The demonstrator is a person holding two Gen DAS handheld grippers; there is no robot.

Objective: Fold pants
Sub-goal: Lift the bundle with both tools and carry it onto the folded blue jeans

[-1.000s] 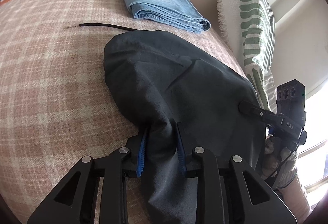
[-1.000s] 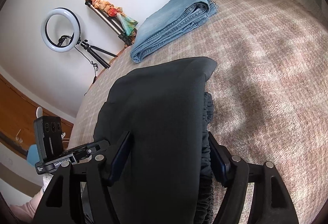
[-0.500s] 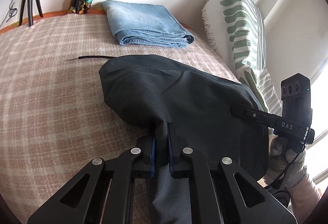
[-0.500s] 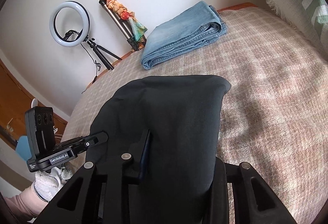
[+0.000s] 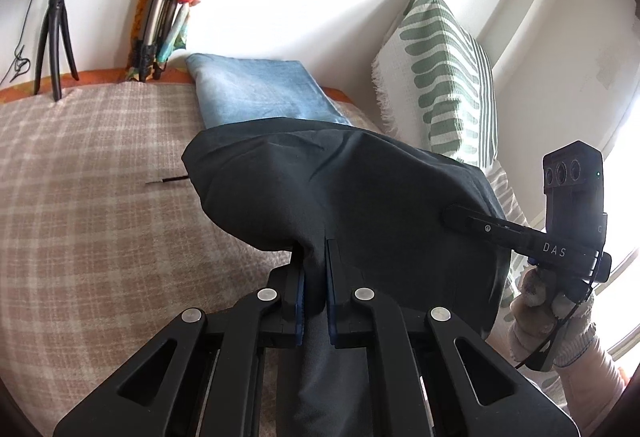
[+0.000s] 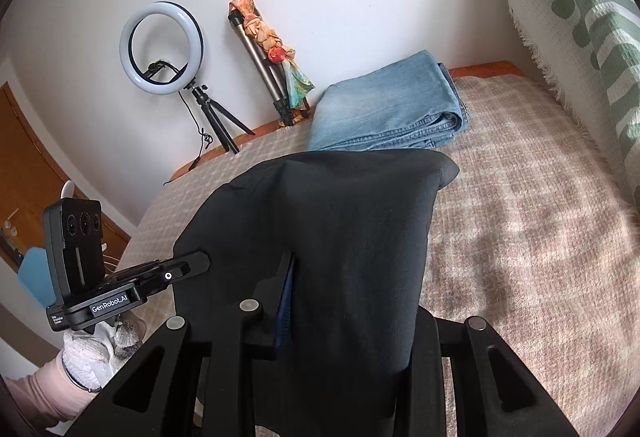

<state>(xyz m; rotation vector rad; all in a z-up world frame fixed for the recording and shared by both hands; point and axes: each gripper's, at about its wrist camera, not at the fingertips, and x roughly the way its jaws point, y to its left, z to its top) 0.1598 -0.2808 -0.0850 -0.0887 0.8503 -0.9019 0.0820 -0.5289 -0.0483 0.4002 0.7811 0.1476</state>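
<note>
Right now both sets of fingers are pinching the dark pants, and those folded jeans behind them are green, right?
Not quite: the folded jeans are light blue, as the right wrist view shows. The green is on the patterned pillow. Both grippers do pinch the dark pants.

Pants [image 5: 352, 189] lifted over the bed [image 5: 92, 173], bunched between both tools. Left tool [image 5: 315, 277] pinches the near edge at centre; right tool [image 5: 472, 219] comes in from the right side of the left wrist view, against the cloth. In the right wrist view the right tool [image 6: 344, 301] has cloth draped over it, its right finger hidden; left tool [image 6: 188, 265] sits at the left, touching the cloth's edge.

Folded jeans [image 6: 392, 113] lie on the bed behind the pants, near the far edge. Pillow [image 5: 444, 77] stands to the right of the jeans, against the wall. Ring light on tripod [image 6: 168, 57] behind the bed's far edge, left of a folded stand [image 6: 272, 61] leaning on the wall. Thin cord [image 5: 166, 179] on the bed, left of the pants.
</note>
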